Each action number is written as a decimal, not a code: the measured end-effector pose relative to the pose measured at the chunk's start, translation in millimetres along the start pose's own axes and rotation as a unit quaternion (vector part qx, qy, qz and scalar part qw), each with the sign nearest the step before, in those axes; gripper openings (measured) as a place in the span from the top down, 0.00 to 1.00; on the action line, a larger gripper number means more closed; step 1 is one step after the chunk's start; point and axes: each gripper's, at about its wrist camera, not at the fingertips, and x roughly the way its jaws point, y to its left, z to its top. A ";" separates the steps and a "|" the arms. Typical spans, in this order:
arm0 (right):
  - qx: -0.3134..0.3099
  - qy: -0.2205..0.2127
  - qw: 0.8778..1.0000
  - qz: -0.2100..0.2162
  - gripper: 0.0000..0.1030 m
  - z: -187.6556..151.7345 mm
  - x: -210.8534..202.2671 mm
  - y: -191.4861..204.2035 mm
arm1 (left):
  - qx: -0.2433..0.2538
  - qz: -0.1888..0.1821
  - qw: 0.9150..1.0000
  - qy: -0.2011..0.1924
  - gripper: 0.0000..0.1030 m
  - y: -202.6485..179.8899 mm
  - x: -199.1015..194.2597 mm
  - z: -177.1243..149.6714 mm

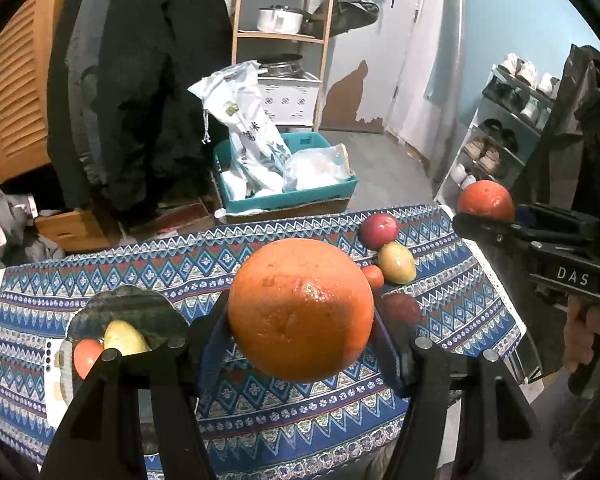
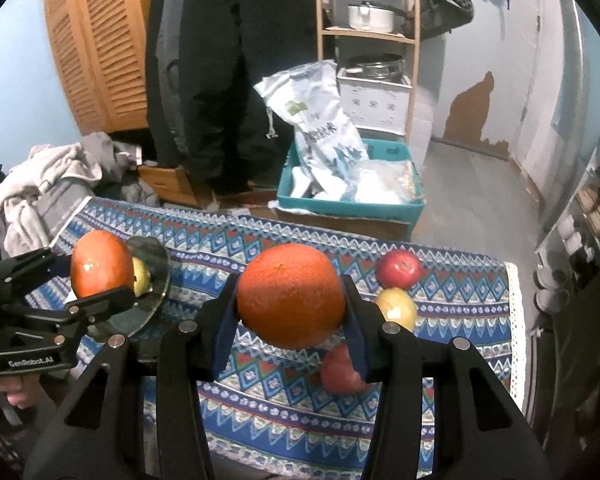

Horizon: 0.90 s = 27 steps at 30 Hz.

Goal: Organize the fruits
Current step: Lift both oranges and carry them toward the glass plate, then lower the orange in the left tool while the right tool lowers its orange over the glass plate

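Left gripper [image 1: 300,316]: clenched on a large round orange with pitted, glossy skin [image 1: 300,308], which is held off the table between the dark blue pads.
Right gripper [image 2: 290,300]: clamped on a second large round orange [image 2: 290,294], its stem dimple turned up, raised above the cloth.
Cross views: the left-held orange [image 2: 100,264] is seen at the left of the right wrist view, in front of the plate; the right-held orange [image 1: 486,200] is seen at the right edge of the left wrist view.
Table: covered by a blue, red and white geometric-patterned cloth [image 1: 260,420].
Plate: a round dark glass plate [image 1: 128,308] is laid at the cloth's left side, with a yellow-green pear-shaped fruit [image 1: 124,338] and a small orange-red fruit [image 1: 86,356] on it.
Loose fruit: a red apple [image 2: 398,268] and a yellow-green fruit [image 2: 396,308] are seen just beside each other at the right; a reddish fruit [image 2: 340,372] lies below the right gripper, partly hidden.
Writing: "DAS" is read on the right gripper's body [image 1: 572,278]; "GenRobot.AI" on the left gripper's body [image 2: 30,363].
Background: a white printed sack [image 2: 320,128] stands in a teal crate [image 2: 352,204]; its characters cannot be read.
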 end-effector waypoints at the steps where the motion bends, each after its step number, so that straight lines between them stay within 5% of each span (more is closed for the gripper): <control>1: -0.001 0.000 1.000 0.001 0.55 1.0 -0.5 2.4 | -0.002 0.000 1.000 -0.001 0.37 1.8 -2.0 0.3; 27: -0.041 0.013 0.998 0.051 0.55 28.5 32.0 81.9 | -0.053 0.033 0.998 -0.018 0.37 62.1 -28.6 -6.8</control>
